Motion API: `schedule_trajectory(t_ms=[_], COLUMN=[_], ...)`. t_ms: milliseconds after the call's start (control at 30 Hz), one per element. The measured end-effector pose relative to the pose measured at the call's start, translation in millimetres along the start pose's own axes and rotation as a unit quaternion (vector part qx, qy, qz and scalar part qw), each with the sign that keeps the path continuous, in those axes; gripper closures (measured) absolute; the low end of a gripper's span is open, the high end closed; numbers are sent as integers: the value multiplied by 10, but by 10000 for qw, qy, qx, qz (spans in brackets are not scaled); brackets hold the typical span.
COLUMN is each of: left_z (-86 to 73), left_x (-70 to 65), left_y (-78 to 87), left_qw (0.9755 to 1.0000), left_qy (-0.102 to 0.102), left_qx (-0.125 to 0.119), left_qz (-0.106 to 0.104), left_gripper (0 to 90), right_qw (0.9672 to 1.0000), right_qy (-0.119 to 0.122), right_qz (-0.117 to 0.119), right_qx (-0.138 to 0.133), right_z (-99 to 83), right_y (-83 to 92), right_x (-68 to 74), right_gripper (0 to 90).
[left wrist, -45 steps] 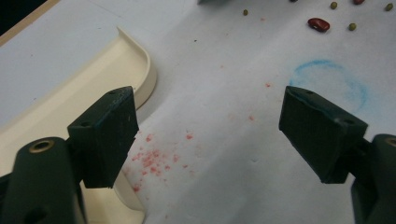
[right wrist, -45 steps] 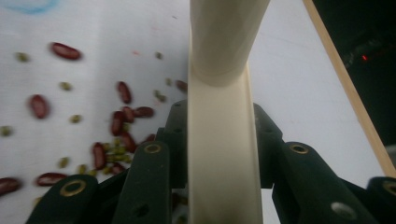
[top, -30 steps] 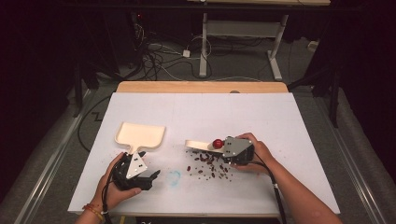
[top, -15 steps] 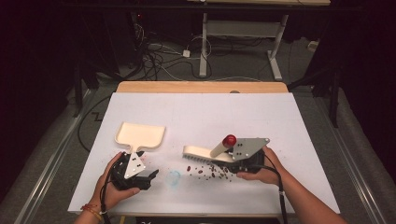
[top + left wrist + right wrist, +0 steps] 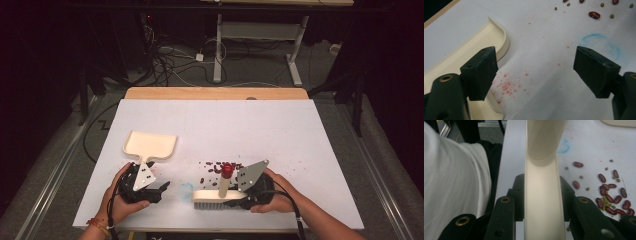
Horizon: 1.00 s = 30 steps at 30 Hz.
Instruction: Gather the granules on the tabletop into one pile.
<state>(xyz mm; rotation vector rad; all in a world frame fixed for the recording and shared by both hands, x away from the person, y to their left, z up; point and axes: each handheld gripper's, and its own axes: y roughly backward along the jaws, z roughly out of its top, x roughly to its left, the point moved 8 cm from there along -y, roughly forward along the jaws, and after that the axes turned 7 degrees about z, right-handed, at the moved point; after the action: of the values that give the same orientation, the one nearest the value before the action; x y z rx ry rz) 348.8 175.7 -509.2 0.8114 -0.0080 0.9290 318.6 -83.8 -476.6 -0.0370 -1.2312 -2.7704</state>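
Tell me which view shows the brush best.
The high view: the whole brush shows there, cream back, bristles and red-capped handle, held in the right gripper. The right gripper view gives a close slice of its cream body between the jaws. The left gripper view looks toward the dustpan.

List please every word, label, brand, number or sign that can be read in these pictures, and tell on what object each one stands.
There are none: no readable text on the brush, the dustpan, the white table or either gripper.
The blue ring drawn on the table is a mark, not a letter or a number.
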Motion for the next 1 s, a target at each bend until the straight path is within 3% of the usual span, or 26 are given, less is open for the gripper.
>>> schedule_trajectory(t_ms=[67,167,433,633,833,1000], left_z=[-3,-8,-13,-18,-18,-19], left_x=[-2,-4,-31,-45,-56,-59], left_y=[-3,-6,-26,-50,-57,-58], left_qw=[10000,10000,9999,9999,9998,9998], left_qy=[2,-20,-45,-68,-78,-77], left_qx=[8,25,67,108,128,130], left_qz=[-11,-22,-74,-108,-125,-129], left_gripper=[190,190,190,190,190,190], right_qw=[9998,9995,9987,9979,9972,9965], right_qy=[-202,-306,-487,-582,-672,-617], right_qz=[-8,-123,-127,-270,-338,-555], right_qx=[-75,-22,-62,-108,-54,-47], right_z=[-4,-30,-97,-102,-109,-90], right_y=[5,31,68,130,142,189], right_x=[-68,-177,-536,-747,-846,-883], right_gripper=[676,675,672,672,672,674])
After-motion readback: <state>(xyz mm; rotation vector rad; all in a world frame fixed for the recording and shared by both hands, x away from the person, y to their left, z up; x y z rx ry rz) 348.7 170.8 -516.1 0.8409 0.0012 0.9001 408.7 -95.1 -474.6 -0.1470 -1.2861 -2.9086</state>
